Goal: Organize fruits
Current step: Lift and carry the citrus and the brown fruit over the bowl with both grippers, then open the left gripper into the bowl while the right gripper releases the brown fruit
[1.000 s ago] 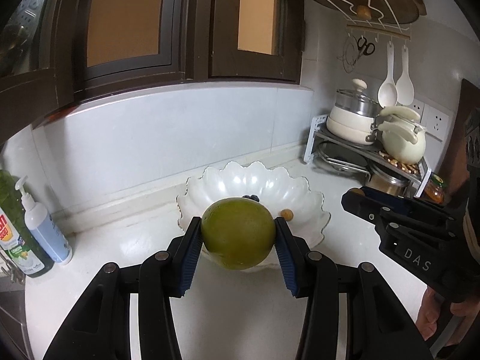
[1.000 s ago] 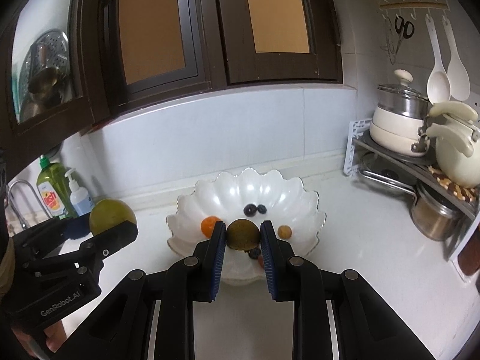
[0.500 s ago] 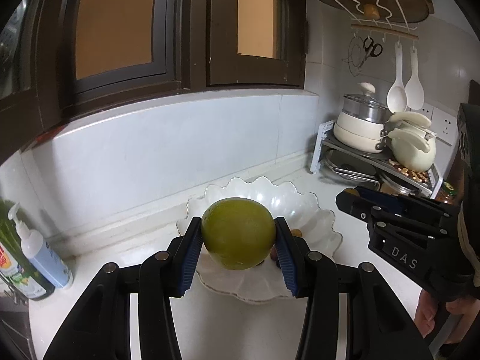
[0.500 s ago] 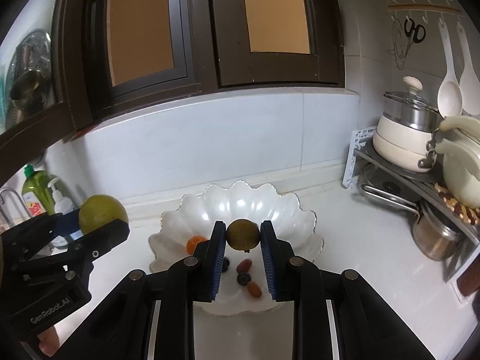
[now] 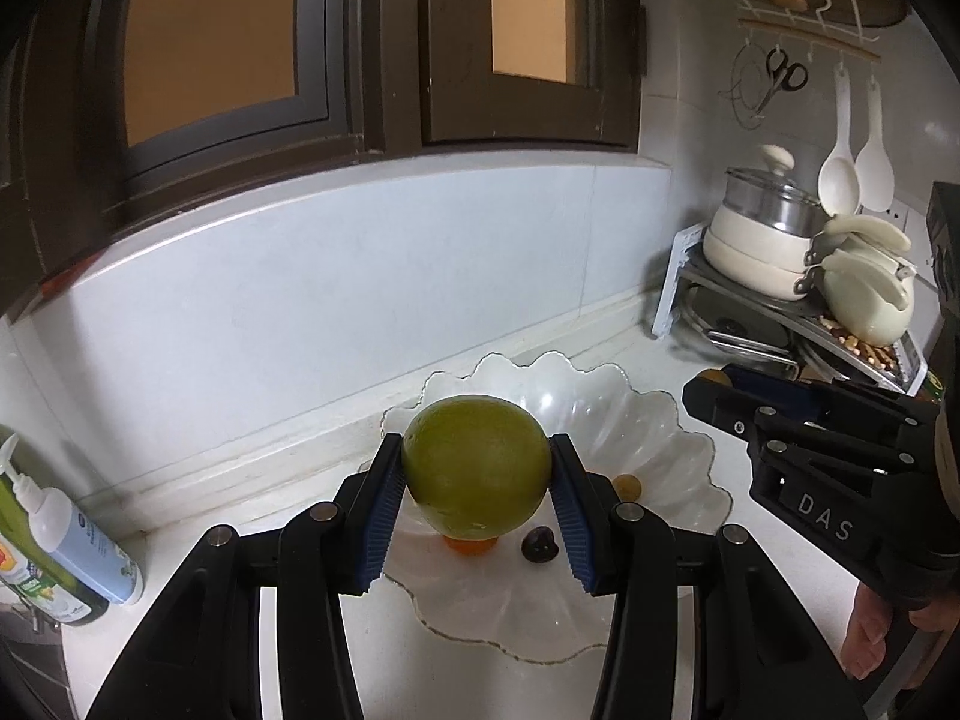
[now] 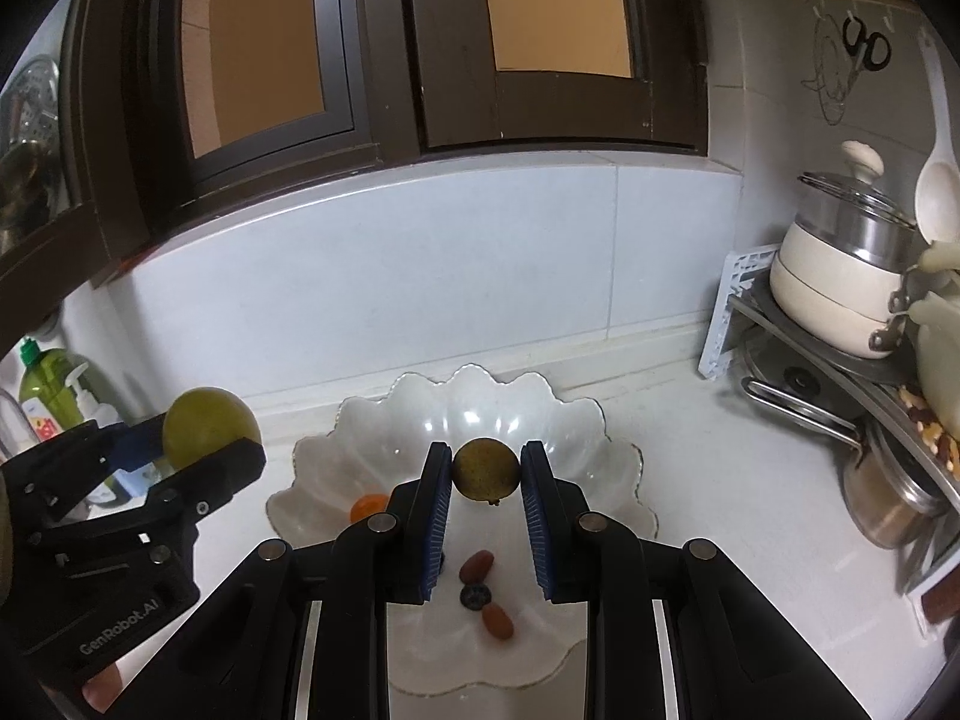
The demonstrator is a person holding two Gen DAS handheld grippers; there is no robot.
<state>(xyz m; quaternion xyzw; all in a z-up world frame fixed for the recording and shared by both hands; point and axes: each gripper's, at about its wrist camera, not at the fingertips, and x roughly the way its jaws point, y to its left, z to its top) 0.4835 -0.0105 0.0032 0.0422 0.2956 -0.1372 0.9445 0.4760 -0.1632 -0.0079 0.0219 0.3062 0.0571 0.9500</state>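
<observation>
Walls: pale tiles (image 6: 456, 276) behind the table, white higher up on the right.
Window: dark brown frames (image 5: 384, 48) with amber panes, above a white sill.
Table: white top (image 6: 708, 456) running into the corner.
Corner rack: metal shelf (image 5: 774, 324) with cream pots and steel pans.
Hooks: scissors (image 5: 780, 75) and two white spoons (image 5: 852, 174) hang on the wall.
Left edge: soap bottles (image 5: 72, 552) by the wall.

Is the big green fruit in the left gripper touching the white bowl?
Cannot tell. In the left wrist view the green fruit overlaps the bowl; in the right wrist view it appears beside the rim, with no clear gap.
</observation>
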